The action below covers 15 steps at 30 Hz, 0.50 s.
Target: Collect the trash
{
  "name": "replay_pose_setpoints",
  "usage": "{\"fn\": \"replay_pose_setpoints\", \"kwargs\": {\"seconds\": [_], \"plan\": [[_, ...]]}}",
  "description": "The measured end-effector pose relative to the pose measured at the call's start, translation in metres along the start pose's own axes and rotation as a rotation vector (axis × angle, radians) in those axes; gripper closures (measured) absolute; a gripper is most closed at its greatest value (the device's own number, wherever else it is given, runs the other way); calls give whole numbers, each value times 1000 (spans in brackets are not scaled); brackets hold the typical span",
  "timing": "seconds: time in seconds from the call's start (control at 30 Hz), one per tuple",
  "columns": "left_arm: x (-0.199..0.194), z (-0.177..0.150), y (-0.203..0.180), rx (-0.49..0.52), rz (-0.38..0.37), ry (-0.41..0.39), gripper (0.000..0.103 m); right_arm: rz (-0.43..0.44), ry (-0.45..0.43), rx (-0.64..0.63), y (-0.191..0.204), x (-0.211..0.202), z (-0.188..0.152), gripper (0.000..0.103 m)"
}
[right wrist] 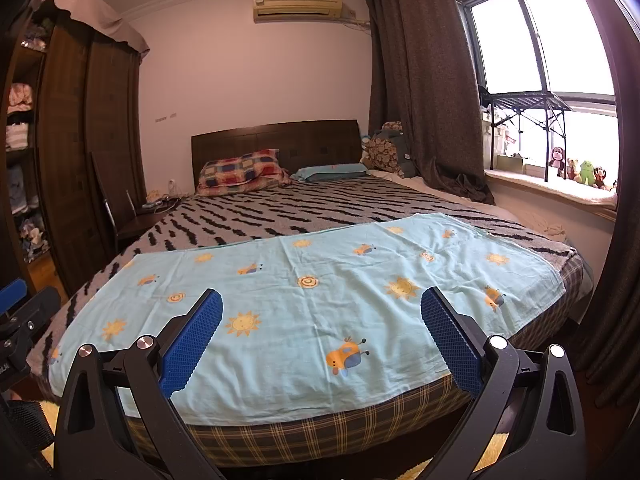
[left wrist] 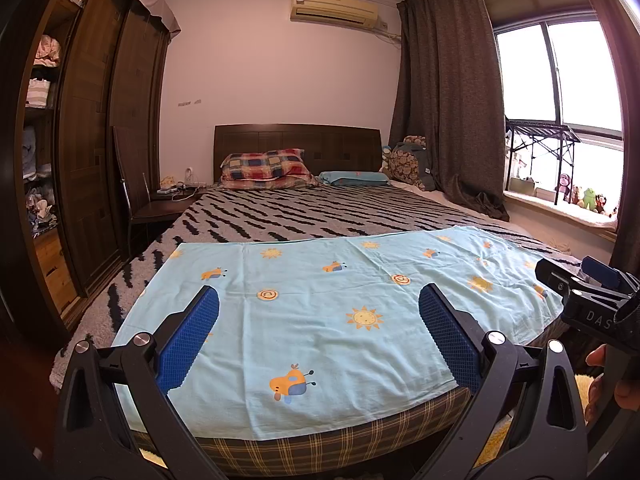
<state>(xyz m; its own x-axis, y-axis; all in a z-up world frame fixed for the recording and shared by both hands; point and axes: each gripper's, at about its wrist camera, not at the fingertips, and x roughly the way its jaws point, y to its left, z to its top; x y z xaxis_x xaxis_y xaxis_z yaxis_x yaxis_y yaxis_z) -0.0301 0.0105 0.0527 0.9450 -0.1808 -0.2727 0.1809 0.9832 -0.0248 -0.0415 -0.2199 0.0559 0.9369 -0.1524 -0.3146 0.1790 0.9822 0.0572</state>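
No piece of trash shows in either view. My left gripper [left wrist: 319, 300] is open and empty, held above the foot of the bed over a light blue cloth [left wrist: 320, 320] printed with suns and bees. My right gripper [right wrist: 321, 302] is also open and empty over the same cloth [right wrist: 312, 312]. The right gripper's body shows at the right edge of the left wrist view [left wrist: 588, 296], held in a hand. The left gripper's body shows at the left edge of the right wrist view [right wrist: 20, 320].
The bed [left wrist: 320, 216] has a grey and black striped blanket and a plaid mattress edge [left wrist: 320, 444]. Pillows [left wrist: 264, 168] lie at the headboard. A dark wardrobe [left wrist: 92, 140] and a chair [left wrist: 136, 200] stand left. A curtain [left wrist: 448, 100] and windowsill with toys [left wrist: 584, 200] are right.
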Motion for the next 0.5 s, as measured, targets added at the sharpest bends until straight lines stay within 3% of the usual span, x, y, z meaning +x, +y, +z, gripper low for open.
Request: {"fn": "replay_pose_setpoints", "kwargs": {"seconds": [0.5], "plan": [[0, 0, 0, 3, -2, 0, 8, -9, 2, 6, 2, 2, -3, 3]]}}
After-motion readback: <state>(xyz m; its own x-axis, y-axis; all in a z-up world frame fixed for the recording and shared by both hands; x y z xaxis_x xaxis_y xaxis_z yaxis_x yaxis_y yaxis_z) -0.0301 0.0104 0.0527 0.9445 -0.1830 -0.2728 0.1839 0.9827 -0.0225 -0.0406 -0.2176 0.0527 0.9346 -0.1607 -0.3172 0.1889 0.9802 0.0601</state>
